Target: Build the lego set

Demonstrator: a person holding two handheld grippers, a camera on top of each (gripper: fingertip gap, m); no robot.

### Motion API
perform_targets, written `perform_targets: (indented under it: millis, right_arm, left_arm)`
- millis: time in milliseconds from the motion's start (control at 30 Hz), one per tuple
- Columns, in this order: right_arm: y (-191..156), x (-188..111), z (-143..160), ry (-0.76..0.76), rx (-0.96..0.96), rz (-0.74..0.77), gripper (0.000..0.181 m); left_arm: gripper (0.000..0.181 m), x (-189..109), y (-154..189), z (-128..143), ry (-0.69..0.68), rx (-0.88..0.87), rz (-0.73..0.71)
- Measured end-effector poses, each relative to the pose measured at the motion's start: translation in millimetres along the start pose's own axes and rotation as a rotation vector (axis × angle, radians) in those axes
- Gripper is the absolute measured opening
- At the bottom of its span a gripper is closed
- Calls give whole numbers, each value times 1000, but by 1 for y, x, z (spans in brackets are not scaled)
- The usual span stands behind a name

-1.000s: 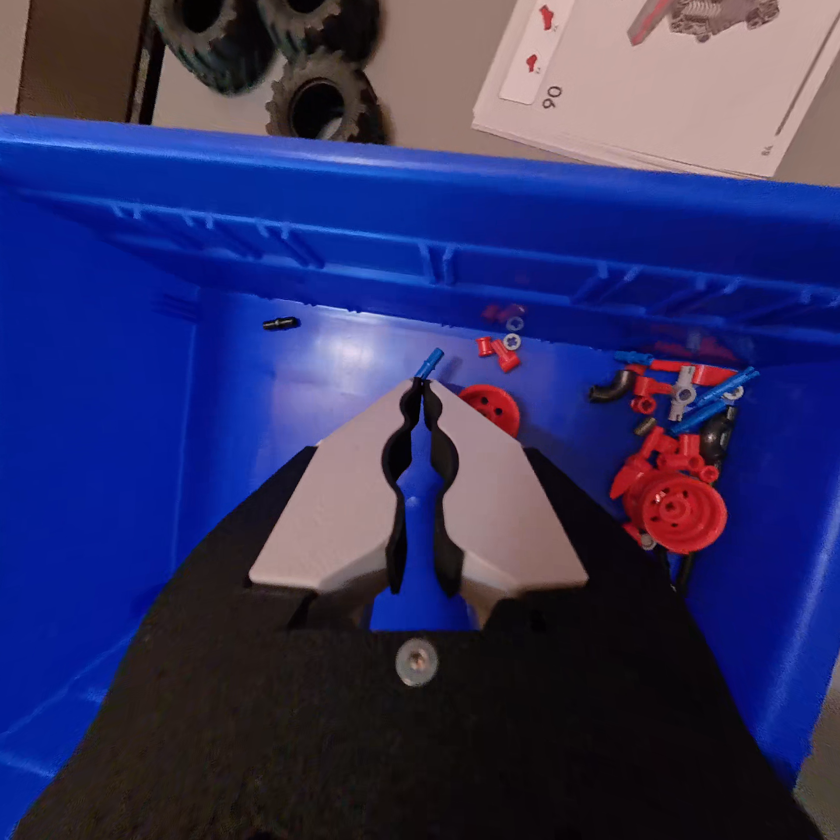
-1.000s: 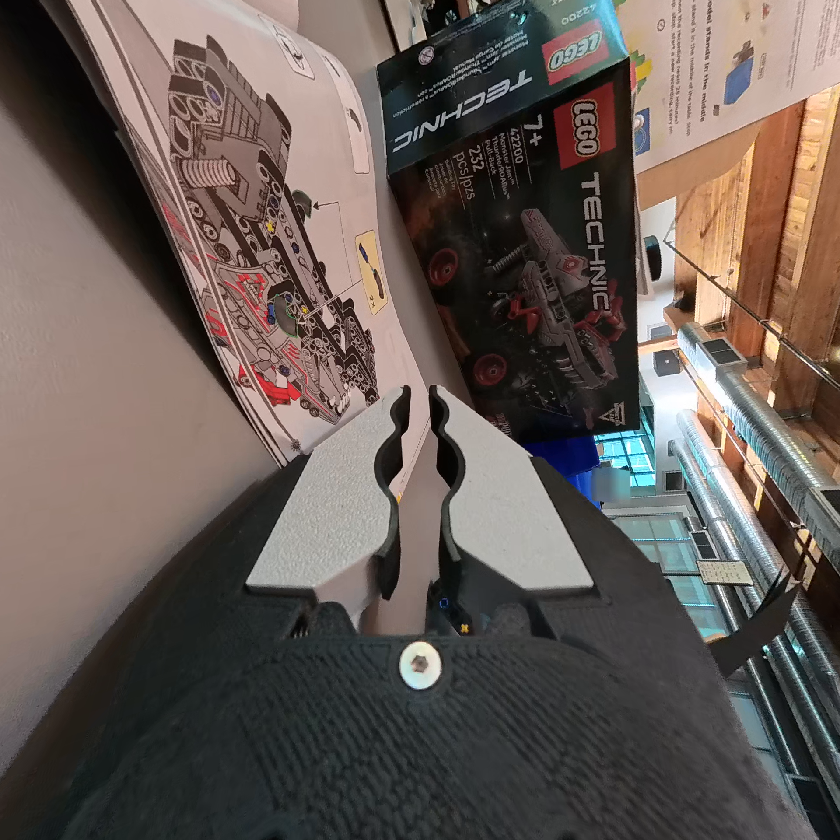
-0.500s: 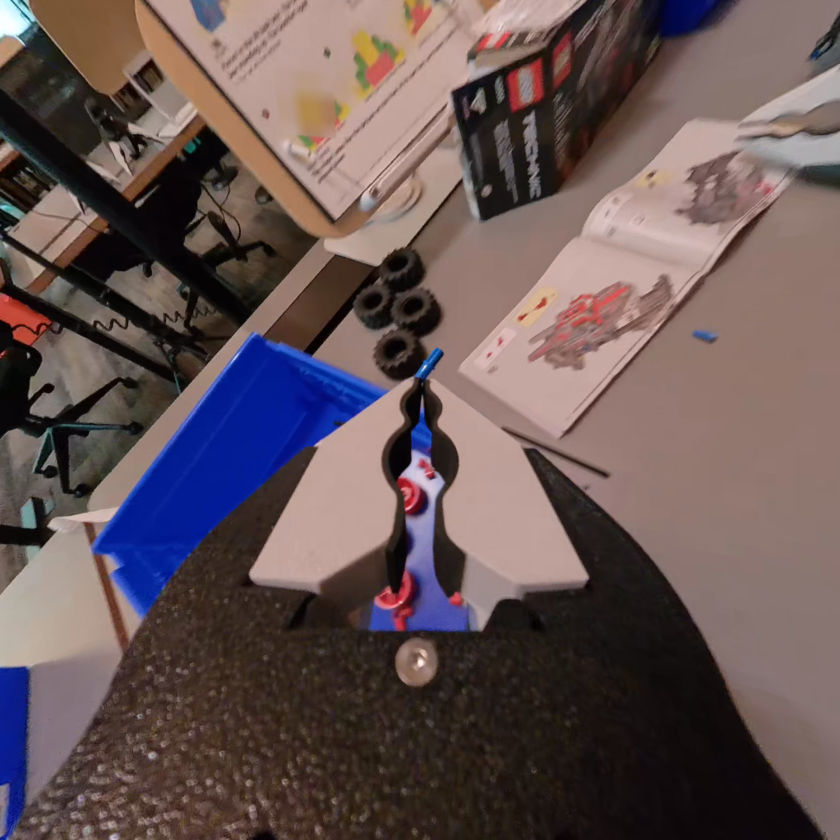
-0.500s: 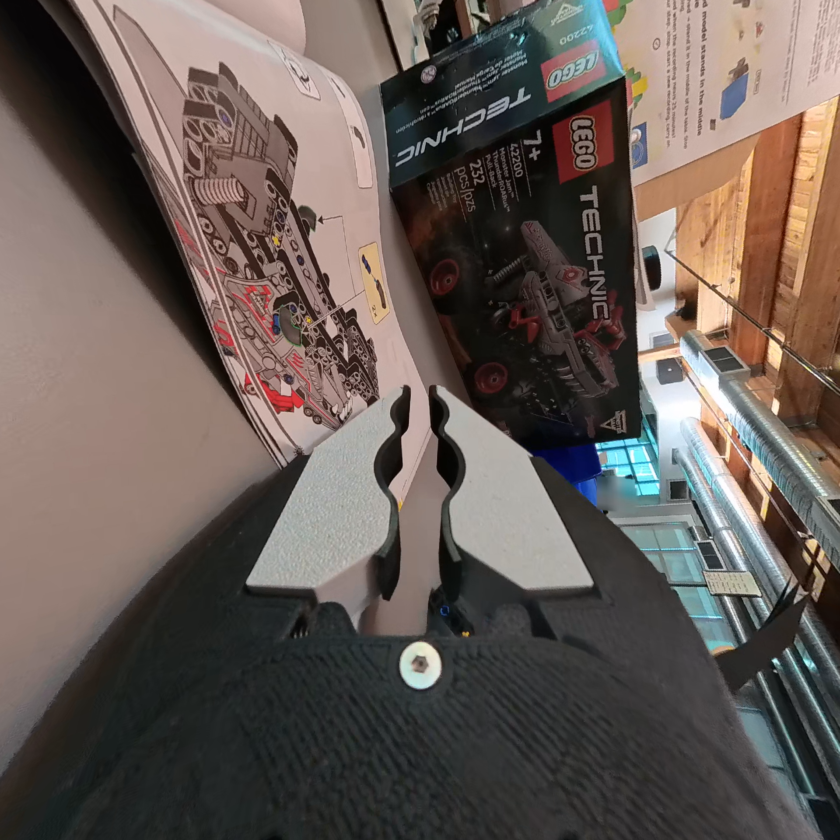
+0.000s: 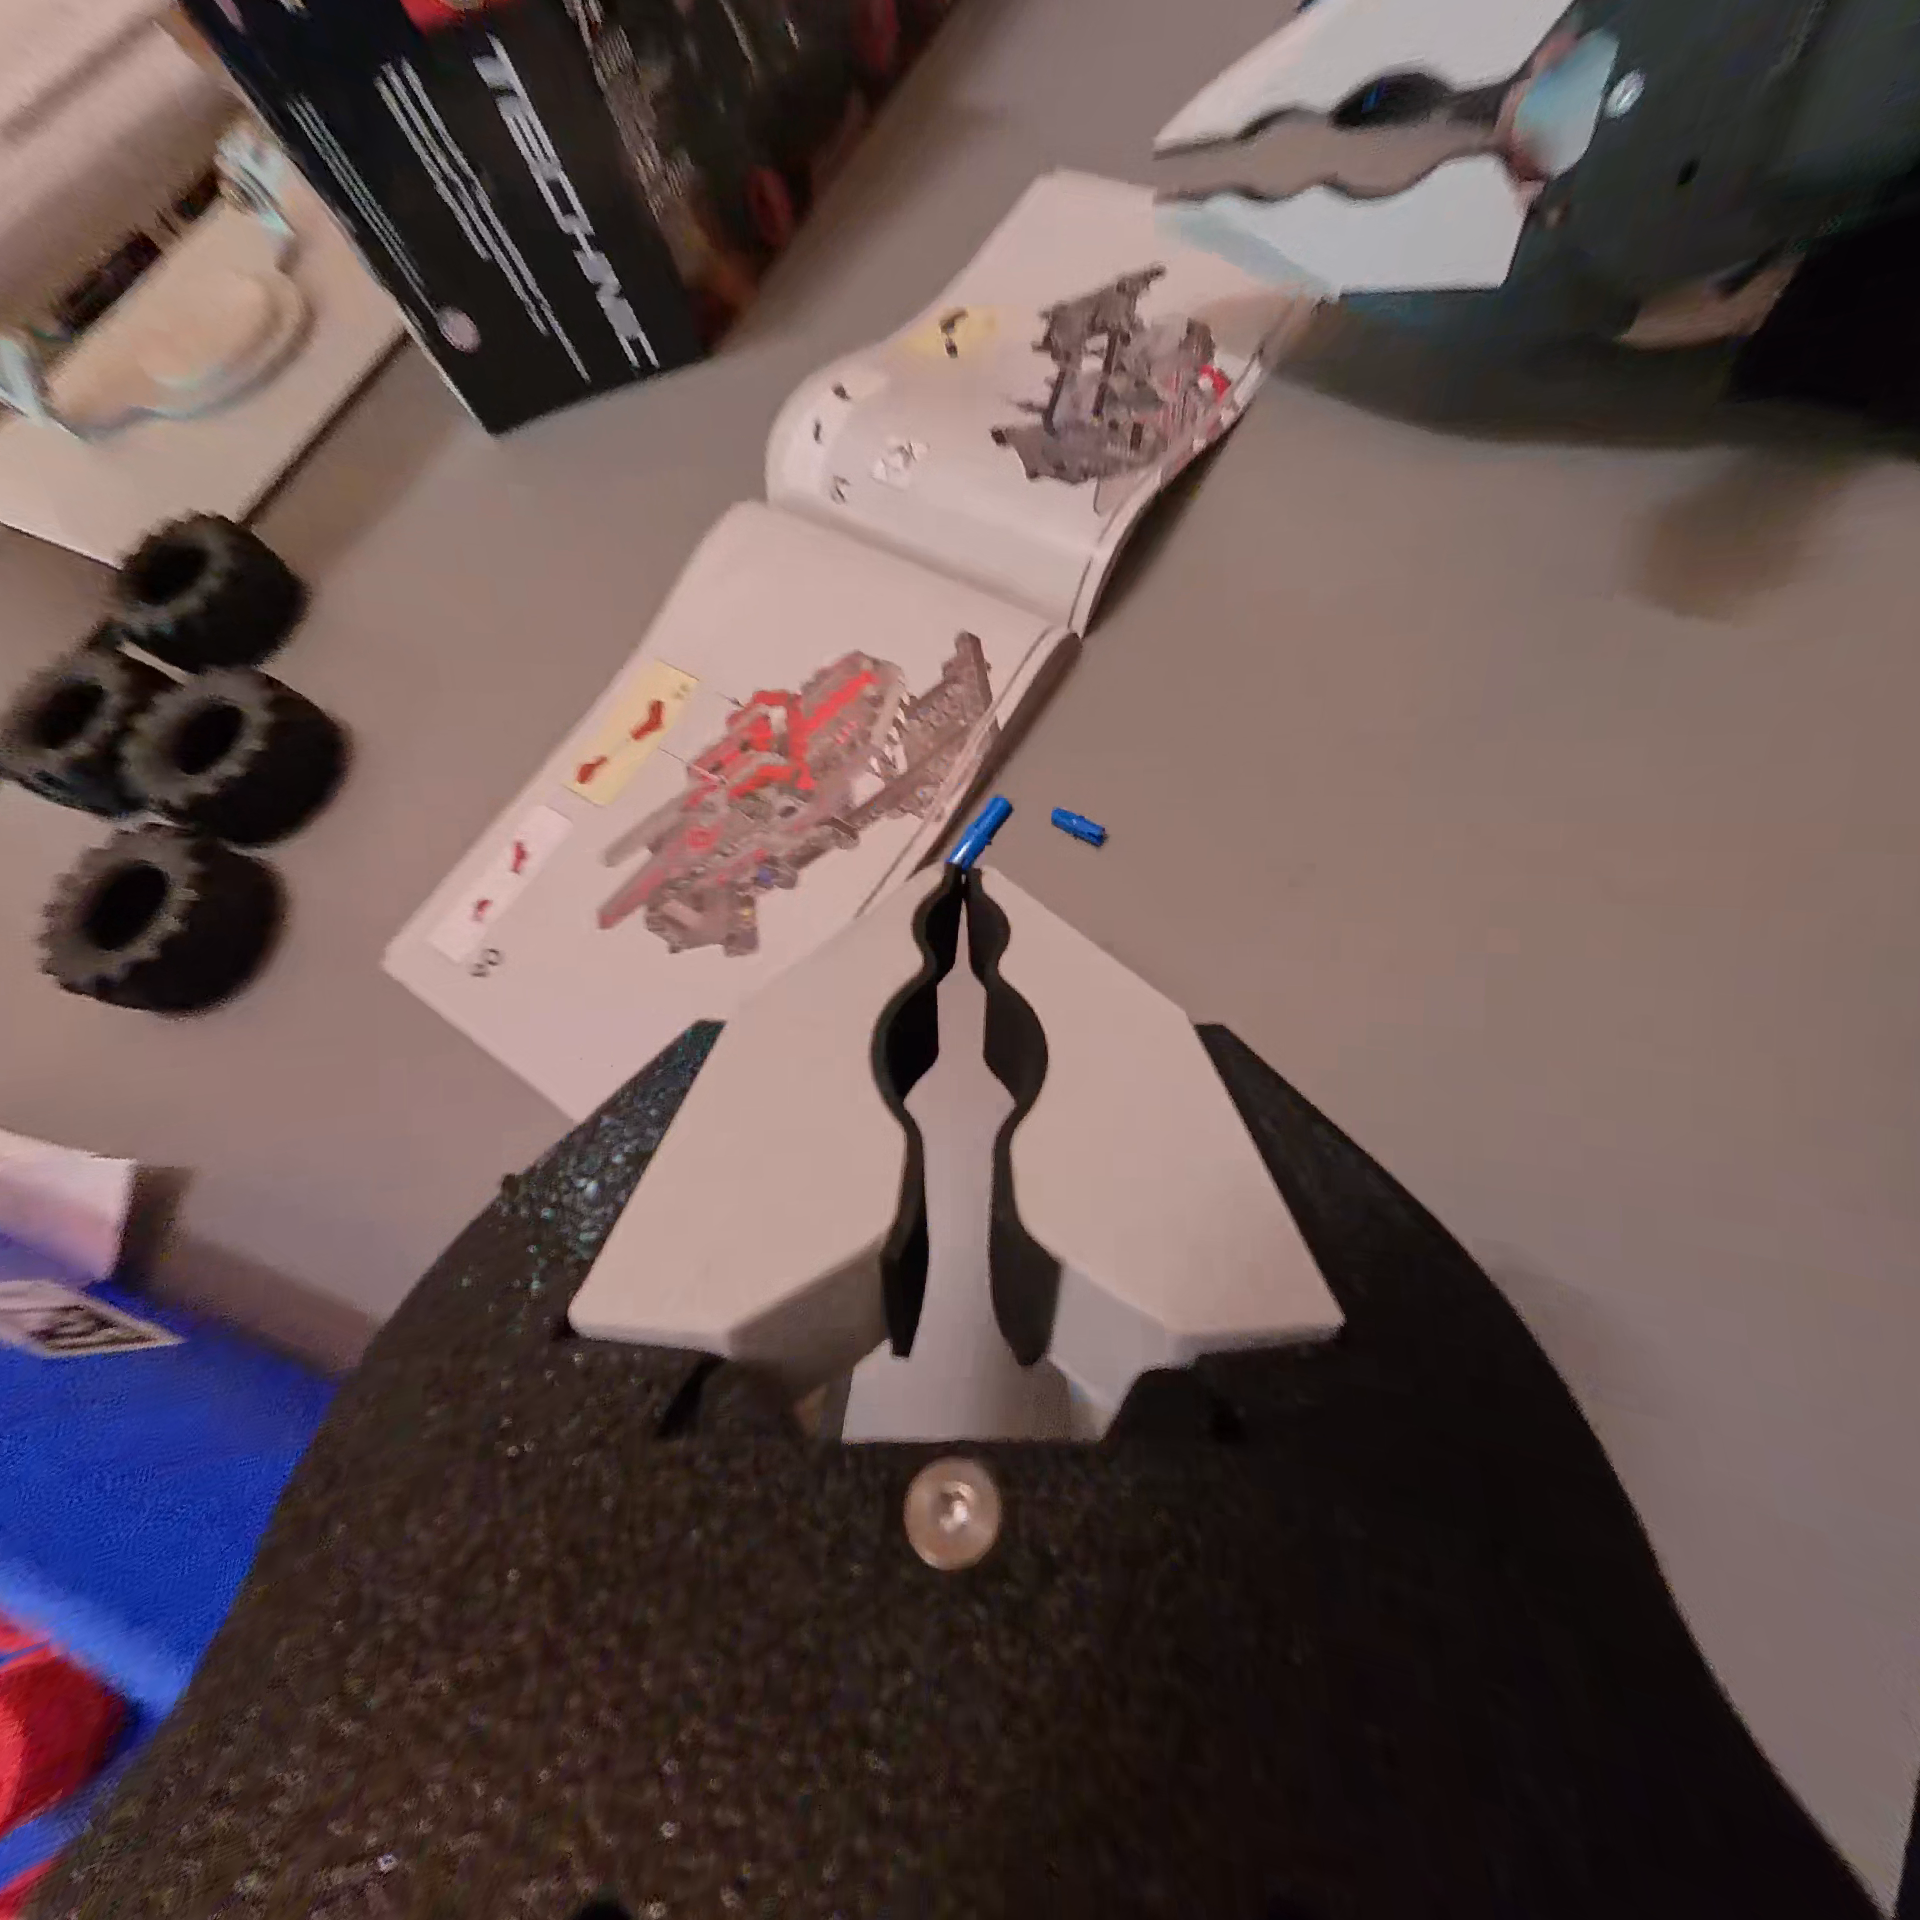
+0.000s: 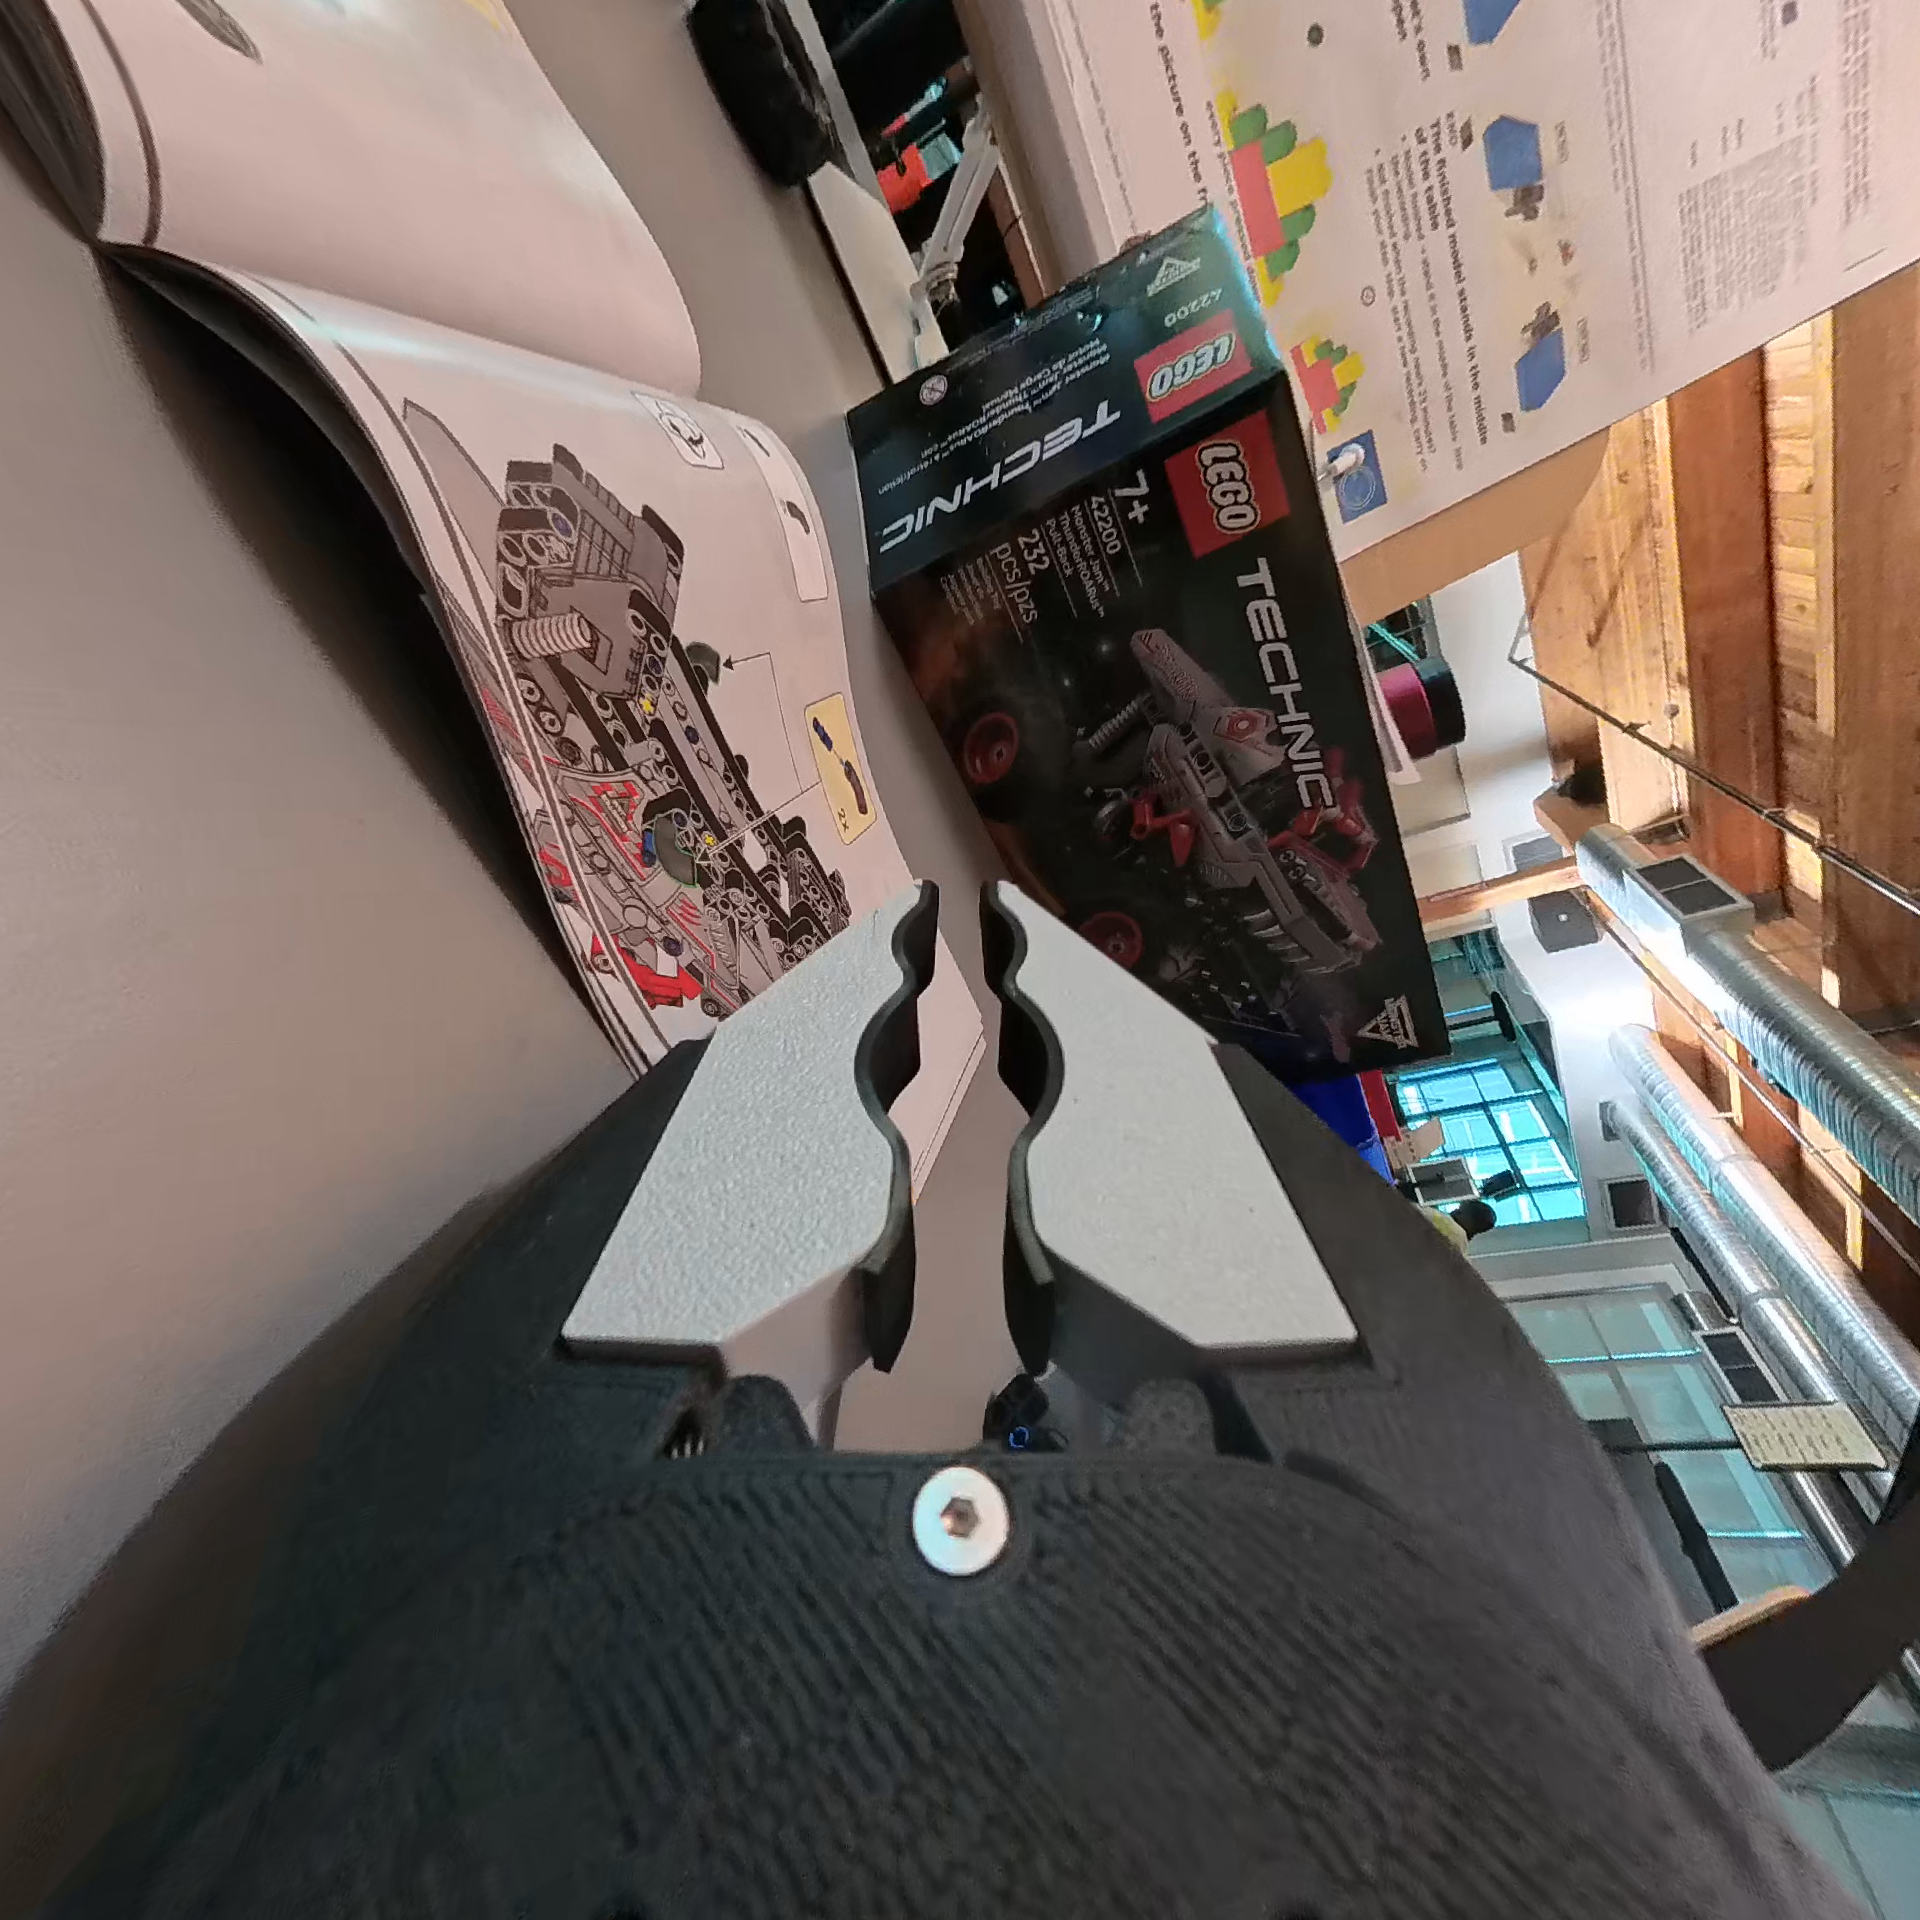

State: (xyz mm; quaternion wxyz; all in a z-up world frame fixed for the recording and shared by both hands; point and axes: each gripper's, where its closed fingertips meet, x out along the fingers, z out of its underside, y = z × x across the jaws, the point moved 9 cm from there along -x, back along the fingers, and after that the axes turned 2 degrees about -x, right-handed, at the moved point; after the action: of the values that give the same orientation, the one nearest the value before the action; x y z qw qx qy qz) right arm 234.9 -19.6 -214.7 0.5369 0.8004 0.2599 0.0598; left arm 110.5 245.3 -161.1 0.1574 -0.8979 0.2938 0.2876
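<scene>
My left gripper [image 5: 964, 883] is shut on a small blue pin [image 5: 980, 831] that sticks out past its tips. It hovers above the grey table [image 5: 1455, 935], at the near edge of the open instruction booklet [image 5: 831, 665]. A second blue pin [image 5: 1077, 826] lies on the table just right of the tips. My right gripper [image 6: 958, 904] lies low on its side with its jaws a narrow gap apart and nothing between the tips. It points at the booklet [image 6: 582, 644] and the black set box [image 6: 1143, 727]. It also shows blurred in the left wrist view [image 5: 1174, 171] at the top right.
Several black tyres [image 5: 197, 738] sit on the table left of the booklet. The black set box [image 5: 540, 177] stands at the back. The blue bin [image 5: 125, 1455] is at the lower left with a red part [image 5: 42, 1745] in it. A poster board [image 6: 1455, 208] stands behind the box. The grippers' ends are close to 25 cm from one another.
My left gripper rose out of the blue bin with the blue pin and swung over the table to the booklet's near edge. My right gripper shifted slightly, showing more of the booklet.
</scene>
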Motion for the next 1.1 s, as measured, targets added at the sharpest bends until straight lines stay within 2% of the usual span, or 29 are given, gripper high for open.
perform_targets:
  millis: [167, 433, 567, 733, 900, 1033, 1100]
  right_arm:
    - [3, -5, 0, 40, 52, -3, 7]
    - [3, -9, -7, 110, 101, -38, 7]
    - [1, -12, -9, 124, 100, -55, 6]
    - [-2, -14, -13, 172, 123, -127, 8]
    - [-9, -19, -19, 257, 161, -256, 16]
    - [-12, -16, -20, 231, 137, -272, 16]
    - [-14, -14, -21, 218, 122, -277, 8]
  left_arm:
    - [0, 26, 11, 13, -15, -113, 49]
    - [0, 47, 19, 27, -119, -119, -32]
    - [0, 55, 22, 26, -102, -175, -42]
    - [4, 57, 25, 23, -120, -143, -92]
    - [8, 51, 22, 22, -123, -142, -61]
    - [7, 37, 8, 2, -68, -96, -95]
    - [3, 38, -5, -8, -80, -42, -124]
